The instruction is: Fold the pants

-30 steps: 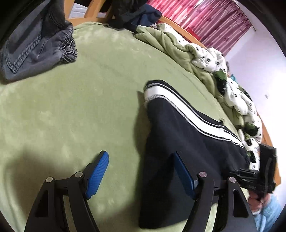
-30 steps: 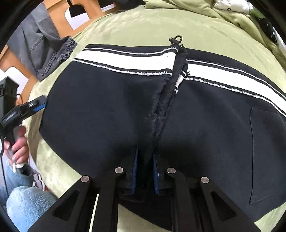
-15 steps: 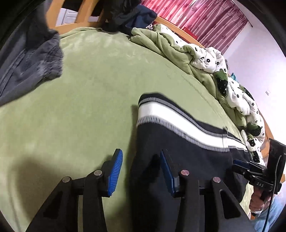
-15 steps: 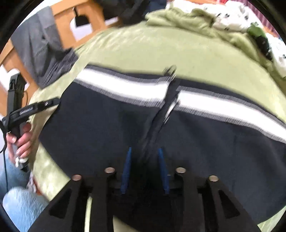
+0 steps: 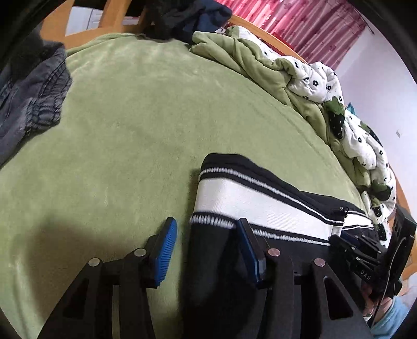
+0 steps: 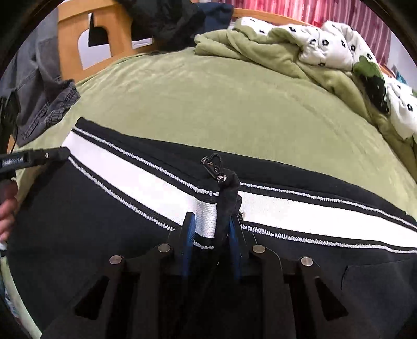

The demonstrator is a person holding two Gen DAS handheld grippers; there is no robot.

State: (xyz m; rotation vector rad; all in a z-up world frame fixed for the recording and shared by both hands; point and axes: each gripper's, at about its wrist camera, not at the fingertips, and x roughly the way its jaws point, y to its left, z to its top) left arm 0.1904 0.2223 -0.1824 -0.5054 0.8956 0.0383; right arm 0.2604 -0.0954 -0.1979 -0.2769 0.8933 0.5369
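Observation:
Black pants point(image 6: 104, 221) with a white-striped waistband point(image 5: 260, 206) lie flat on the green bedspread point(image 5: 130, 130). My left gripper point(image 5: 206, 242) is open, its fingers either side of the waistband's left corner. My right gripper point(image 6: 212, 234) is open, its blue pads either side of the waistband centre by the zipper pull point(image 6: 213, 167). Each gripper shows at the edge of the other's view.
Grey jeans point(image 5: 28, 99) lie at the bed's left edge, also in the right wrist view point(image 6: 44, 104). A rumpled green and white quilt point(image 5: 312, 86) runs along the far side. Dark clothes point(image 6: 169, 18) hang on the wooden bed frame point(image 6: 78, 39).
Both grippers have moved forward along the pants up to the waistband. The right gripper was shut on the crotch seam and has opened. The left jaws have narrowed.

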